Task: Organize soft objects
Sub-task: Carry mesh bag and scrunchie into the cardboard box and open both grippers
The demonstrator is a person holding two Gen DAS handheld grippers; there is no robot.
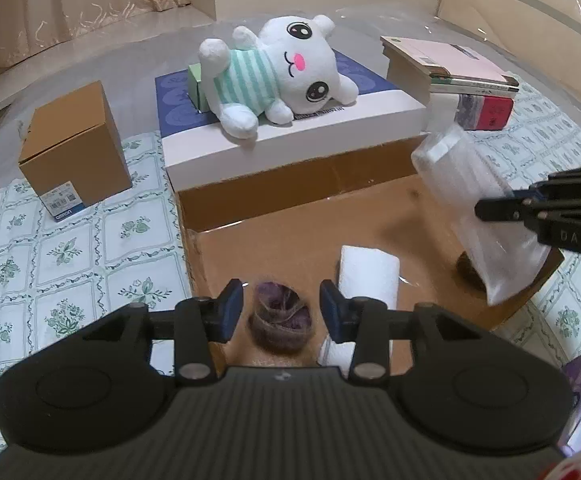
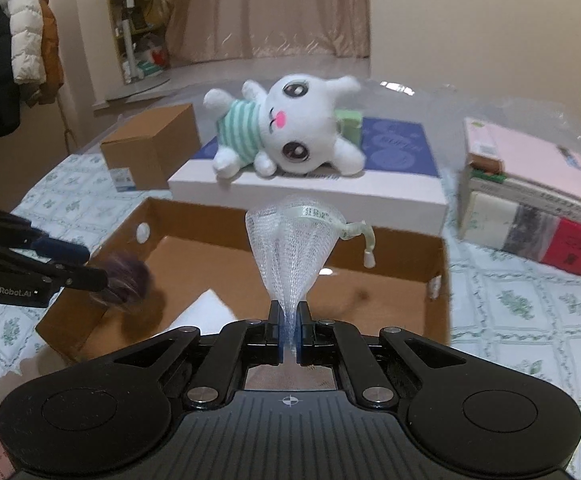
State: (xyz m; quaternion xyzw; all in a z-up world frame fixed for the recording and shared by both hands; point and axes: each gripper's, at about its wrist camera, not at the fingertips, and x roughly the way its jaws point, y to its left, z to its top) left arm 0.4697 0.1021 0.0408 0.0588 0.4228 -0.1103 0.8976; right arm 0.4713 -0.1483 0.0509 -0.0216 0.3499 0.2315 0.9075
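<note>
Soft things are brought over the open box (image 2: 370,248) for dropping in: a mesh pouch (image 2: 290,248) is pinched by the nearly closed right gripper (image 2: 289,340), while a purple scrunchie (image 1: 280,316) sits untouched between the left gripper's (image 1: 282,312) parted jaws.

Light: I see soft, warm, even indoor light.
Blur: purple fluff (image 2: 126,282) left of my jaws smeared.
Edges: fisheye-bent, dark corners.
</note>
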